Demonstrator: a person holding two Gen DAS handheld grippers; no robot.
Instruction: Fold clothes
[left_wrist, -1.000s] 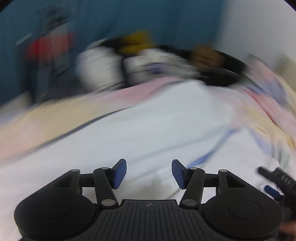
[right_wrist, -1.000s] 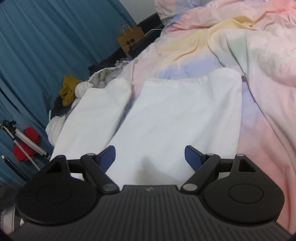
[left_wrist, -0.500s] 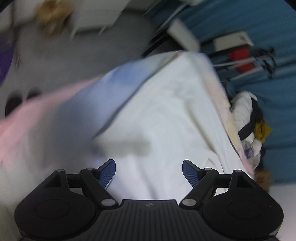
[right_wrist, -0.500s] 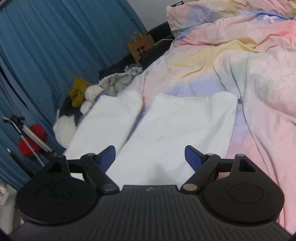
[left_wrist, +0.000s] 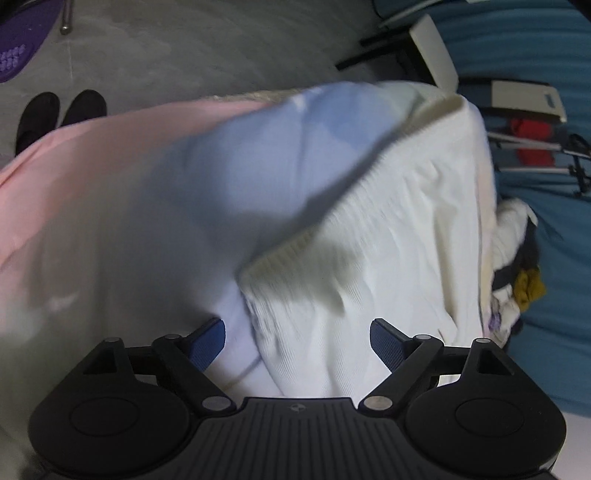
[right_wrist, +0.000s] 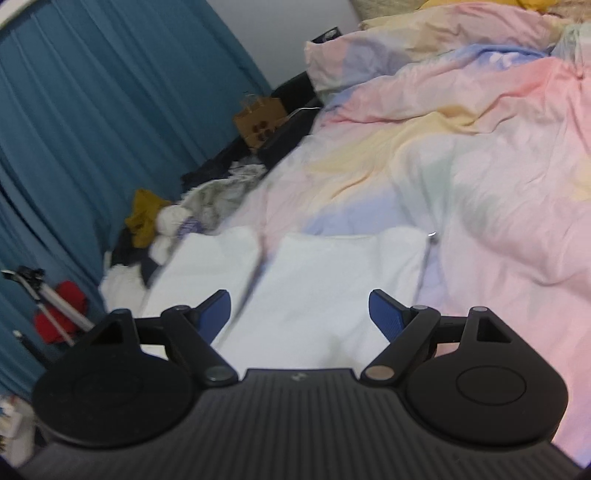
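White knit sweater (right_wrist: 325, 291) flat on pastel duvet (right_wrist: 498, 177), left gripper (left_wrist: 297, 341) opening above its ribbed hem, nothing gripped, right gripper (right_wrist: 300, 314) wide apart, empty, over the sweater

- Left gripper (left_wrist: 297, 341): matte black plastic body, ribbed with fine parallel grooves across the central housing, small pale round emblem at the top centre of that housing.
- Two rounded black lobes flanking the housing, each with a shallow circular recess.
- Black linkage bars with triangular cut-outs, joined by silvery round pins.
- Blue textured pads (left_wrist: 207, 341) on the inner faces of both fingers.
- Right gripper (right_wrist: 300, 314): same black ribbed housing, same twin lobes with circular recesses, same small emblem.
- Pivot pins grey, one on the right link looking brassy.
- Blue pads (right_wrist: 386, 314) angled inward, dimpled surface, on black finger arms.
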